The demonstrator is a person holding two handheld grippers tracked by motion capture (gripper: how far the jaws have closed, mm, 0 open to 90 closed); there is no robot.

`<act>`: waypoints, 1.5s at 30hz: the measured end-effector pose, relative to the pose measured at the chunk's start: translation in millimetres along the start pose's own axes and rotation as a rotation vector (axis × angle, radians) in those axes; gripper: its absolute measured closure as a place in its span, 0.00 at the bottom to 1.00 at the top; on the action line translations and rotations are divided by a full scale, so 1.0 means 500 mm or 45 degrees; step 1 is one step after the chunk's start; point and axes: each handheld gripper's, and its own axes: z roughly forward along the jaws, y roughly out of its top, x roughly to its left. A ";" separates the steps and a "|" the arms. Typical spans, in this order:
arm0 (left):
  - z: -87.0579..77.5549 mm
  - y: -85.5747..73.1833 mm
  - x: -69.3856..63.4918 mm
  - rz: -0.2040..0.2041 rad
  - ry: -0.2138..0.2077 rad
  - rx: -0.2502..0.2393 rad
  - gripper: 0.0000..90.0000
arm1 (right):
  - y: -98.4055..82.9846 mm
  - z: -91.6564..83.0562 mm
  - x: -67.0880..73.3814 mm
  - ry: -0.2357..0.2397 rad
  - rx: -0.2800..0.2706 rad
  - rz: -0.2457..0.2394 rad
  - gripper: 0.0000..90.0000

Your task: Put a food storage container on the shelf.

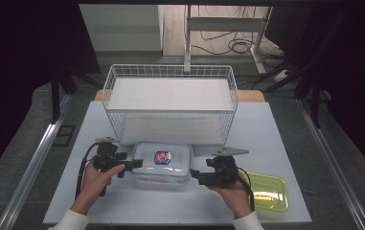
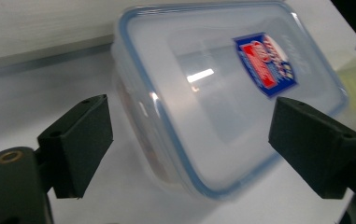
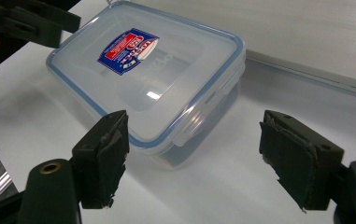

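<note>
A clear plastic food box with a blue-rimmed lid and a red and blue label lies flat on the white table, just in front of the wire basket, with a green lid near it at the table's right. The left gripper sits at the box's left end with its jaws spread wide, holding nothing; in its own view the box's end lies between them, untouched. The right gripper is at the box's right end, jaws likewise wide apart and empty, the box's corner just short of them.

Lidded container (blue-rimmed) between spread jaws
</note>
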 end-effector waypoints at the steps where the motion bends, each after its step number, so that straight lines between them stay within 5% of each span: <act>1: 0.004 0.002 0.003 -0.008 -0.006 0.000 0.16 | 0.000 0.000 0.000 0.000 0.000 0.000 0.27; 7: 0.030 0.010 0.028 -0.068 -0.099 0.060 0.15 | 0.001 0.000 0.001 -0.005 -0.002 -0.002 0.27; 24: 0.053 0.005 0.041 -0.108 -0.222 0.103 0.18 | 0.002 -0.003 0.000 -0.022 -0.017 -0.004 0.27; 45: 0.049 0.001 0.048 -0.121 -0.239 0.075 0.24 | 0.020 0.030 0.012 0.031 0.025 0.059 0.24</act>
